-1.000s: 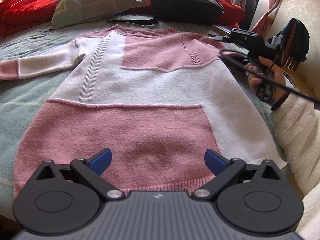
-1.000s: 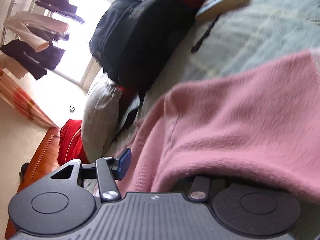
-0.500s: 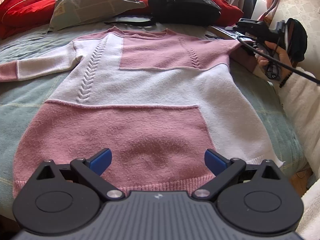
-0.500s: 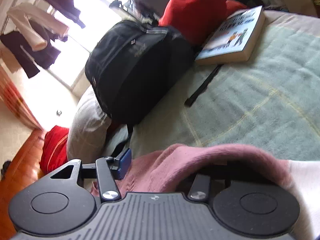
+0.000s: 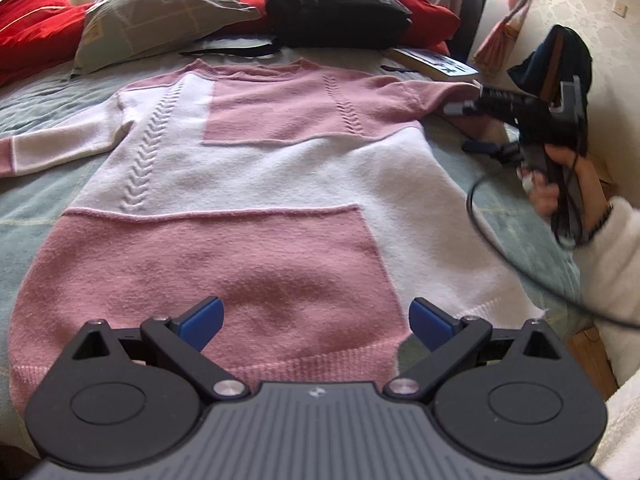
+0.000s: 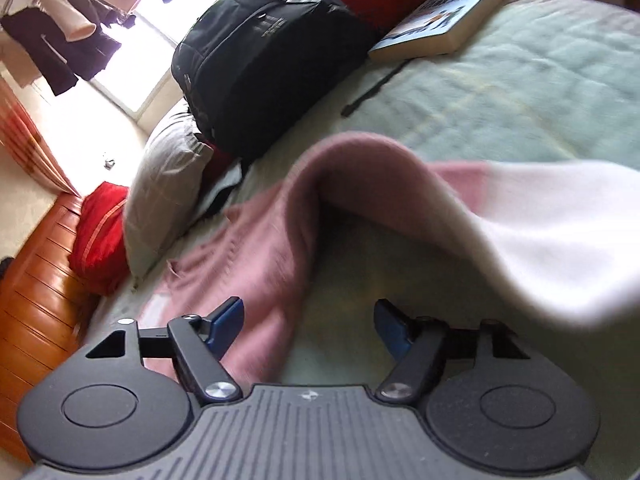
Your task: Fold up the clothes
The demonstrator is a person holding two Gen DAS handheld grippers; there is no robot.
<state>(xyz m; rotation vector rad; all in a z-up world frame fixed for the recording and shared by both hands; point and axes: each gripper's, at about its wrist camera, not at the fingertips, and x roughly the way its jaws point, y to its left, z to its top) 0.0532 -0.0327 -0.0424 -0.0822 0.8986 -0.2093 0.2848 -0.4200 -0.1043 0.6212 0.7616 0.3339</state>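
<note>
We have the pink-and-white sweater [image 5: 248, 184] spread flat on the bed [image 5: 40, 216] below the backpack [image 5: 332, 4], no fold made yet; left gripper [image 5: 316, 318] gapes over its hem, and right gripper [image 6: 308, 322], jaws just opened, pinches nothing beside the sleeve [image 6: 440, 200].

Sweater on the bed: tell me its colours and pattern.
The sweater has pink and white blocks with braided cable stitching, clearest in the left wrist view.

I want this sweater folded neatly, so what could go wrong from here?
The right gripper has just been opening, its pads off the pink sleeve, which looks bunched; the fold may crease. The book lies close beside that sleeve and could get dragged or caught. The left gripper hovers open over the hem, pinning nothing, so the sweater may slide.
</note>
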